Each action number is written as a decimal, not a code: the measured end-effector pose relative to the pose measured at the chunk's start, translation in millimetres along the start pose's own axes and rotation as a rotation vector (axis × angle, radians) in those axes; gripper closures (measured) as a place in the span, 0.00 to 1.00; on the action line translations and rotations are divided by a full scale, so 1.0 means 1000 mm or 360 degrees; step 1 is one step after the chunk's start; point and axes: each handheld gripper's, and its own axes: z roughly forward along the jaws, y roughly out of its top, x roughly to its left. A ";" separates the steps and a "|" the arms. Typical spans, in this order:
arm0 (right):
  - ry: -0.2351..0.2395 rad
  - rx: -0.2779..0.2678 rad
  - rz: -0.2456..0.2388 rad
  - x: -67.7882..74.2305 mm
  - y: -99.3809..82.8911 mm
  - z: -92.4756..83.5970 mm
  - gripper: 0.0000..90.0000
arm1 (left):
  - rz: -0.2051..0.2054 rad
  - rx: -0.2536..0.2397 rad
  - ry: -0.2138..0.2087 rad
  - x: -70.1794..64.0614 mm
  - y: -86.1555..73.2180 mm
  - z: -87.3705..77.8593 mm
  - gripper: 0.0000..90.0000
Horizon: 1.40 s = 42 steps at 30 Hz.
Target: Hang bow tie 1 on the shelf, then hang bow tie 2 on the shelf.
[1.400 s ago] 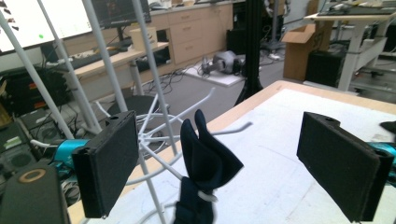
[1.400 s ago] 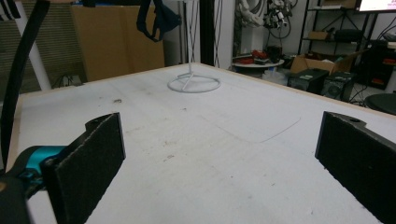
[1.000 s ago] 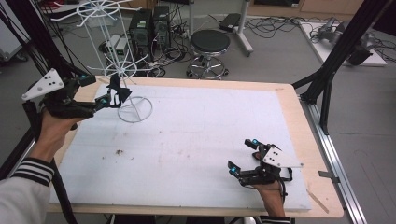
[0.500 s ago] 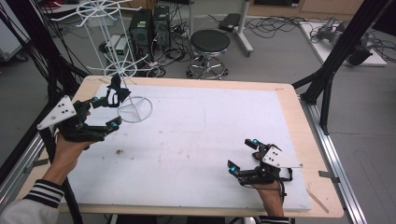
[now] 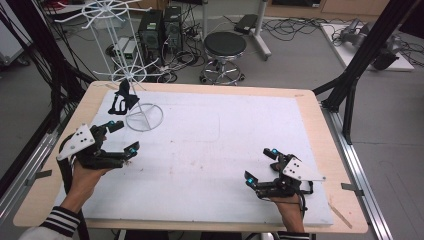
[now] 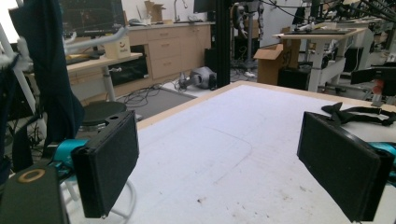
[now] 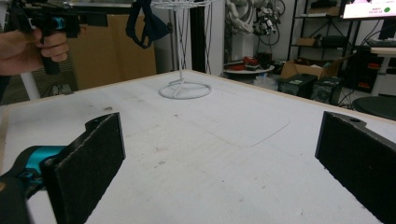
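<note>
We see the left gripper [image 5: 124, 137] released, jaws spread wide over the white mat [image 5: 210, 150] near the wire rack [image 5: 142, 117]. A dark garment [image 5: 122, 98] hangs on the rack, and the right gripper [image 5: 260, 165] is likewise released, holding nothing.

matt white mat [image 5: 225, 150] on a pale wood table [image 5: 320, 125]; glossy white wire stand [image 5: 122, 60], dark cloth [image 5: 121, 100].

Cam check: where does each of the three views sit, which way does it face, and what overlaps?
High view: above the person's side, looking forward and down at the table; both forearms, left claw and right claw show.
Left gripper view: on the left claw, facing across the table; its open jaws show.
Right gripper view: on the right claw, facing the white wire stand; the other hand shows.
Shared: stand's ring base and hanging dark cloth.
</note>
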 end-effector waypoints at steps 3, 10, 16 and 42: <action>-0.0007 0.0000 -0.0002 0.000 0.000 0.000 0.01 | -0.0018 0.0016 -0.0014 -0.001 -0.007 0.001 0.15; -0.0026 0.0006 0.0009 0.000 -0.001 -0.001 0.01 | -0.0030 0.0039 -0.0056 -0.005 -0.020 0.004 0.15; -0.0004 0.0023 -0.0007 0.000 -0.003 0.001 0.01 | -0.0044 0.0033 -0.0067 -0.005 -0.026 0.006 0.15; 0.0004 0.0076 0.0008 -0.004 0.005 0.001 0.01 | -0.0045 0.0032 -0.0078 0.003 -0.030 0.005 0.15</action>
